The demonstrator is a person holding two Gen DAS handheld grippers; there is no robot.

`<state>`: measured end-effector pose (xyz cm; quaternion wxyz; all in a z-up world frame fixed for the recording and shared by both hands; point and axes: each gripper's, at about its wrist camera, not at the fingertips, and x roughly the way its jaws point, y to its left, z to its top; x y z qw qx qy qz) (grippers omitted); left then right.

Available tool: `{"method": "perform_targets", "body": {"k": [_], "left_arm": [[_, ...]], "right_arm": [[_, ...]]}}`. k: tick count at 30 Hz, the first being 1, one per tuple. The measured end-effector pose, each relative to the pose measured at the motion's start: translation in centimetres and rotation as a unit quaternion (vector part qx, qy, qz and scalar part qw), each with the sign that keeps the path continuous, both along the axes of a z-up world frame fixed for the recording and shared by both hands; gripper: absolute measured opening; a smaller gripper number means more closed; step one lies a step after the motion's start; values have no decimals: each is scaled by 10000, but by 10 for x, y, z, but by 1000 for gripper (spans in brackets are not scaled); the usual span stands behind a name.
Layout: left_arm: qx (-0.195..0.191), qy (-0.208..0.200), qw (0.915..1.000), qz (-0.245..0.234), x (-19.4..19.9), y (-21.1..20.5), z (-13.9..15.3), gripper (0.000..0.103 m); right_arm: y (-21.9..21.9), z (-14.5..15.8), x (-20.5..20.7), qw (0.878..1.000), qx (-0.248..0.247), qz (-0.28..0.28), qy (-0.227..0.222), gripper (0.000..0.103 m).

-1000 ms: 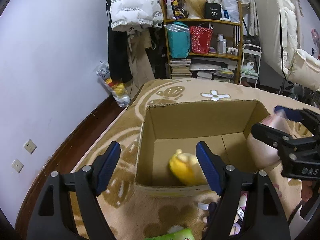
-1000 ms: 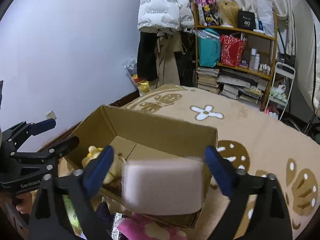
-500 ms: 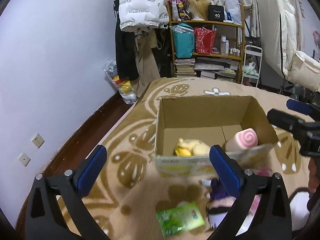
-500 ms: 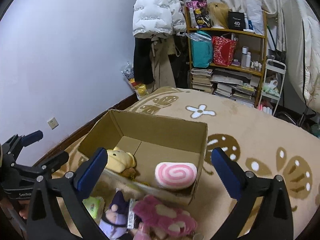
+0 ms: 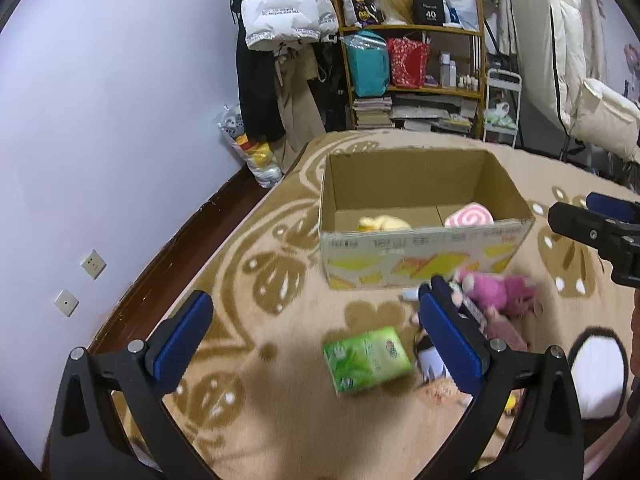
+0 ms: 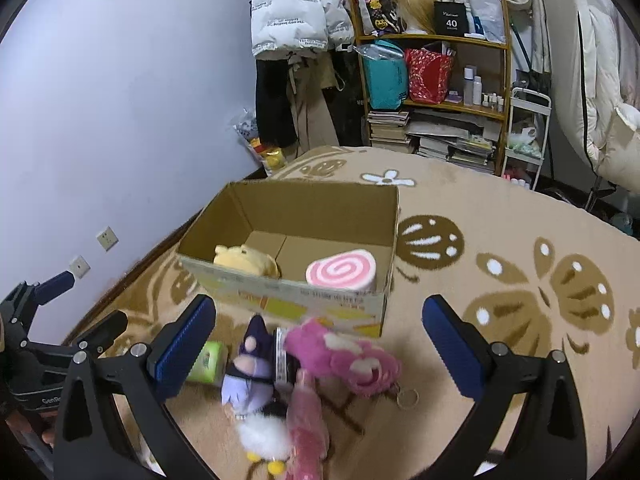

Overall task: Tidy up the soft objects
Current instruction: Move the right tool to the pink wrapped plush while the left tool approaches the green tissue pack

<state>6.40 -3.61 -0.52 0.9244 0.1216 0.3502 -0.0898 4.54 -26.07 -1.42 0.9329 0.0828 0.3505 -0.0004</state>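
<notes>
An open cardboard box (image 5: 420,258) (image 6: 288,298) stands on the carpet. Inside lie a yellow plush (image 6: 246,260) (image 5: 382,223) and a pink swirl roll cushion (image 6: 342,272) (image 5: 468,216). In front of the box lie a pink plush (image 6: 348,354) (image 5: 500,290), a purple gnome plush (image 6: 250,368), a white fluffy toy (image 6: 264,438) and a green tissue pack (image 5: 366,358) (image 6: 206,362). My left gripper (image 5: 312,334) is open and empty above the carpet near the tissue pack. My right gripper (image 6: 318,350) is open and empty above the loose toys.
The beige patterned carpet (image 5: 280,400) covers the floor. A wooden shelf (image 6: 432,92) with bags and books stands at the back, with hanging coats (image 6: 300,60) beside it. A white cart (image 6: 524,128) and bedding (image 6: 600,100) are at the right. The wall (image 5: 100,140) runs along the left.
Both grippers pulled back and up from the box. The right gripper let go of the pink swirl roll, which now lies in the box. The loose toys on the carpet came into view.
</notes>
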Motion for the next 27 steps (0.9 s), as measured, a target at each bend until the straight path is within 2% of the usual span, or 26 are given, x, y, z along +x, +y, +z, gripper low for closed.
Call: {"method": "perform_targets", "body": {"k": [6, 12, 27], "left_arm": [[-64, 244, 9997, 54, -12, 6, -7, 102], [17, 481, 9988, 70, -11, 7, -21, 102], [104, 1170, 9931, -23, 20, -4, -62, 102]], "right_arm": [[6, -10, -20, 9998, -64, -84, 188, 103], [0, -29, -27, 9984, 224, -237, 452, 103], [2, -81, 0, 9932, 330, -272, 1085, 103]]}}
